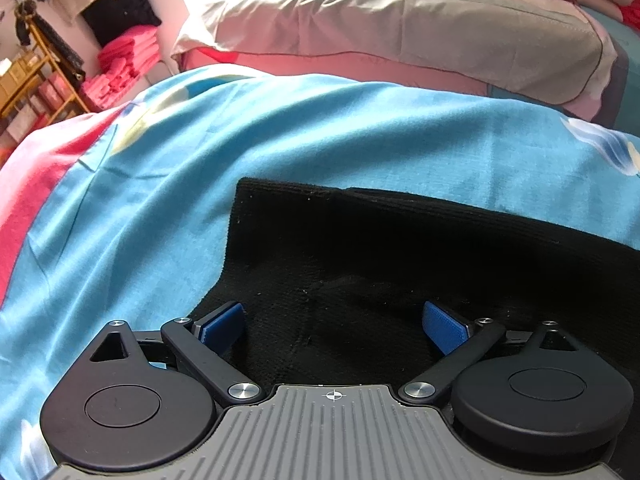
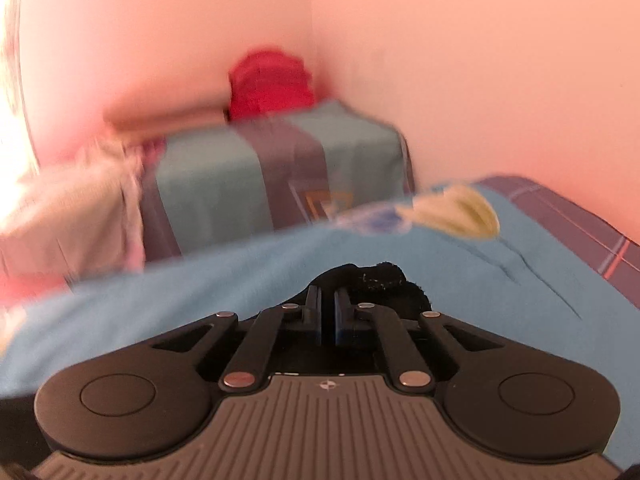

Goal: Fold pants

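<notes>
The black knit pants (image 1: 400, 256) lie flat on a blue bedsheet (image 1: 160, 208). My left gripper (image 1: 334, 322) is open just above the pants' near part, its blue pads (image 1: 444, 328) wide apart and empty. In the right wrist view my right gripper (image 2: 328, 300) is shut on a bunched edge of the black pants (image 2: 380, 280), held above the blue sheet (image 2: 160, 312). This view is blurred by motion.
A grey-beige pillow (image 1: 400, 24) lies at the bed's far side. Pink folded cloths (image 1: 120, 64) and a wooden shelf (image 1: 36, 80) stand at the far left. In the right wrist view a teal striped bundle (image 2: 280, 176), a red cloth (image 2: 272, 84) and pink walls show.
</notes>
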Tool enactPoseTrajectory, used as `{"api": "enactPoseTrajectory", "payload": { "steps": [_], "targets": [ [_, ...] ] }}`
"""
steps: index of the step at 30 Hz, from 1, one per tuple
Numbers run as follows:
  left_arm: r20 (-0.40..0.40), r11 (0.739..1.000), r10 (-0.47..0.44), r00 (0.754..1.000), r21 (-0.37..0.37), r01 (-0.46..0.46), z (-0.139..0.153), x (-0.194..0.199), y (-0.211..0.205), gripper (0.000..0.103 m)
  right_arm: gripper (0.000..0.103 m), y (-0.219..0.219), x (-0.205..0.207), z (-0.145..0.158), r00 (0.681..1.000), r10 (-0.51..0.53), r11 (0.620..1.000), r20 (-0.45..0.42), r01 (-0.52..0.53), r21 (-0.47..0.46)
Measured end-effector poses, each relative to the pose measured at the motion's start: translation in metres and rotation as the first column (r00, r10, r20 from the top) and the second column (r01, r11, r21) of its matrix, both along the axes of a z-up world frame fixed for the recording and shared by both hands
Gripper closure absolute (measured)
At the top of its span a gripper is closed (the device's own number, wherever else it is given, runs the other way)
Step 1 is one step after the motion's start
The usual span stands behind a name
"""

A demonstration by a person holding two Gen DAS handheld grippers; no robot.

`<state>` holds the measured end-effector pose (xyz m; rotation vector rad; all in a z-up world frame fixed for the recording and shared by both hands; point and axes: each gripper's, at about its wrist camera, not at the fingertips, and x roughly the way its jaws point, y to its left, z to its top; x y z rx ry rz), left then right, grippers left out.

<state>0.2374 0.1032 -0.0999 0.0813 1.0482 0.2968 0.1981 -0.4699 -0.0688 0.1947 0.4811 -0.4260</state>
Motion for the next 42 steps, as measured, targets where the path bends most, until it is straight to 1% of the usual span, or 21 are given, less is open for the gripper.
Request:
{"api": "enactPoseTrajectory", "payload": {
  "steps": [2, 3, 4, 7, 9, 11, 13, 15, 18, 22, 25, 27, 29, 31, 32, 34, 36, 38, 40, 41, 42],
  "targets": [
    [0.001, 1.000, 0.005, 1.000, -0.003, -0.005, -0.001, -0.001, 0.000, 0.000, 0.092, -0.007, 0.009, -0.013, 0.999, -0.016, 1.000, -0.049, 0.018, 0.023],
    [0.002, 1.000, 0.007, 1.000, -0.004, -0.007, -0.001, -0.001, 0.000, 0.000, 0.089, -0.015, 0.017, -0.025, 0.993, -0.019, 0.998, -0.116, 0.025, 0.053],
    [0.002, 1.000, 0.008, 1.000, -0.004, -0.008, -0.001, -0.001, 0.000, 0.000, 0.083, -0.020, 0.022, -0.033, 0.986, -0.019, 0.996, -0.164, 0.033, 0.082],
    [0.007, 1.000, -0.001, 1.000, -0.008, 0.001, 0.005, -0.003, -0.001, 0.000, 0.060, -0.018, 0.007, -0.021, 0.993, -0.078, 0.993, -0.086, 0.085, 0.077],
    [0.027, 1.000, 0.001, 1.000, -0.014, 0.000, 0.011, -0.006, 0.001, 0.000, 0.056, -0.009, -0.005, -0.010, 0.997, -0.066, 0.995, -0.031, 0.069, 0.076],
    [0.059, 0.999, 0.008, 0.998, -0.033, -0.006, 0.019, -0.011, 0.003, 0.000, 0.055, 0.005, -0.012, -0.004, 1.000, -0.013, 0.998, -0.021, 0.015, 0.064],
    [0.082, 0.999, 0.012, 0.997, -0.049, -0.008, 0.024, -0.011, 0.005, 0.000, 0.047, 0.018, -0.017, -0.004, 0.998, 0.061, 0.995, -0.017, -0.060, 0.079],
    [0.103, 0.999, 0.011, 0.995, -0.045, -0.006, 0.026, -0.008, 0.009, 0.000, 0.045, 0.027, -0.019, -0.008, 0.995, 0.097, 0.993, -0.039, -0.094, 0.077],
    [0.118, 0.998, 0.026, 0.993, -0.052, -0.020, 0.022, 0.001, 0.022, 0.000, 0.050, 0.037, -0.021, -0.016, 0.990, 0.102, 0.993, -0.096, -0.095, 0.076],
    [0.089, 1.000, 0.028, 0.996, -0.006, -0.027, 0.006, 0.021, 0.037, 0.000, 0.050, 0.070, -0.030, -0.007, 0.974, 0.217, 0.976, -0.071, -0.216, 0.026],
    [0.087, 0.999, 0.044, 0.995, -0.026, -0.042, 0.001, 0.036, 0.048, 0.000, 0.050, 0.096, -0.027, -0.002, 0.951, 0.301, 0.954, -0.074, -0.301, 0.001],
    [0.071, 0.995, 0.067, 0.995, -0.076, -0.061, 0.001, 0.045, 0.057, 0.000, 0.050, 0.109, -0.022, -0.003, 0.943, 0.320, 0.947, -0.085, -0.321, 0.009],
    [0.034, 0.980, 0.115, 0.993, -0.167, -0.107, 0.001, 0.053, 0.072, 0.000, 0.050, 0.125, -0.019, -0.002, 0.929, 0.359, 0.933, -0.095, -0.358, 0.026],
    [-0.003, 0.954, 0.164, 0.986, -0.253, -0.160, 0.001, 0.053, 0.085, 0.000, 0.050, 0.148, -0.016, -0.002, 0.890, 0.445, 0.894, -0.102, -0.447, 0.006],
    [-0.010, 0.947, 0.174, 0.985, -0.271, -0.170, 0.002, 0.051, 0.088, 0.000, 0.050, 0.159, -0.016, -0.003, 0.871, 0.480, 0.876, -0.102, -0.482, 0.002],
    [-0.008, 0.933, 0.161, 0.987, -0.324, -0.155, 0.010, 0.042, 0.092, 0.000, 0.050, 0.179, -0.015, -0.005, 0.815, 0.570, 0.821, -0.102, -0.568, 0.050],
    [-0.001, 0.917, 0.139, 0.990, -0.378, -0.129, 0.019, 0.031, 0.095, 0.000, 0.049, 0.192, -0.013, -0.012, 0.778, 0.618, 0.786, -0.116, -0.614, 0.070],
    [0.023, 0.884, 0.141, 0.990, -0.452, -0.115, 0.028, 0.019, 0.101, 0.000, 0.049, 0.196, -0.012, -0.023, 0.768, 0.620, 0.784, -0.161, -0.614, 0.089],
    [0.048, 0.860, 0.149, 0.988, -0.499, -0.105, 0.033, 0.009, 0.103, 0.000, 0.049, 0.185, -0.015, -0.032, 0.784, 0.590, 0.807, -0.193, -0.580, 0.113],
    [0.045, 0.863, 0.141, 0.989, -0.494, -0.100, 0.034, 0.008, 0.101, 0.000, 0.049, 0.178, -0.018, -0.033, 0.800, 0.569, 0.822, -0.189, -0.557, 0.119],
    [0.042, 0.877, 0.126, 0.991, -0.472, -0.092, 0.034, 0.005, 0.095, 0.000, 0.049, 0.165, -0.022, -0.032, 0.824, 0.539, 0.842, -0.171, -0.523, 0.132]
  ]
}}
